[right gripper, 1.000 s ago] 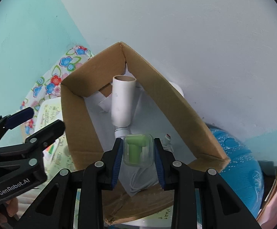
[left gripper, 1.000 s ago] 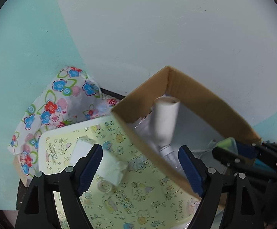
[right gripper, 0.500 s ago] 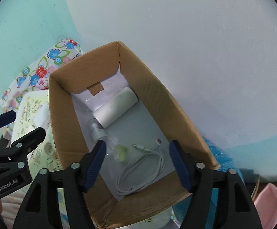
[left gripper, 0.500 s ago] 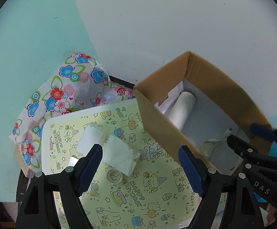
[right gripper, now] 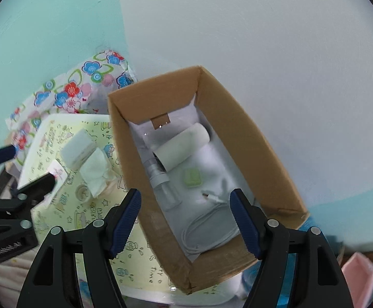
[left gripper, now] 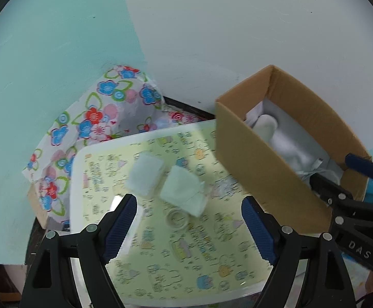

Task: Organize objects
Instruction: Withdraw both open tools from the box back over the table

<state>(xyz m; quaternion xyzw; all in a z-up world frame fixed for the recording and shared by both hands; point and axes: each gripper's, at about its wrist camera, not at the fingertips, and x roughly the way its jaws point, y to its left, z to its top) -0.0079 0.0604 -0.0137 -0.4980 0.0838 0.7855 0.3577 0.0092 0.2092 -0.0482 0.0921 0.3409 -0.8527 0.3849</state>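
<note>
A brown cardboard box (right gripper: 250,133) stands on a small table with a yellow cartoon top (left gripper: 212,256). A small green case (right gripper: 192,177) lies loose on the box's floor with a white roll (right gripper: 184,148), a clear bottle (right gripper: 160,182) and a coiled white cable (right gripper: 212,220). My right gripper (right gripper: 185,202) hangs open above the box's near end, holding nothing. My left gripper (left gripper: 187,213) is open over the table top, above a crumpled tissue (left gripper: 184,190), a tissue pack (left gripper: 145,177) and a small round lid (left gripper: 177,218).
A floral cloth (left gripper: 91,120) is heaped behind the table against a teal and white wall. The box (left gripper: 263,174) takes up the table's right side. A pink object (right gripper: 361,274) lies low at the right. A small white card (right gripper: 58,172) rests near the left gripper's fingers.
My right gripper opened and let go of the green case, which now lies in the box. Both grippers drew back, the left one shifting from the box to over the tissues.
</note>
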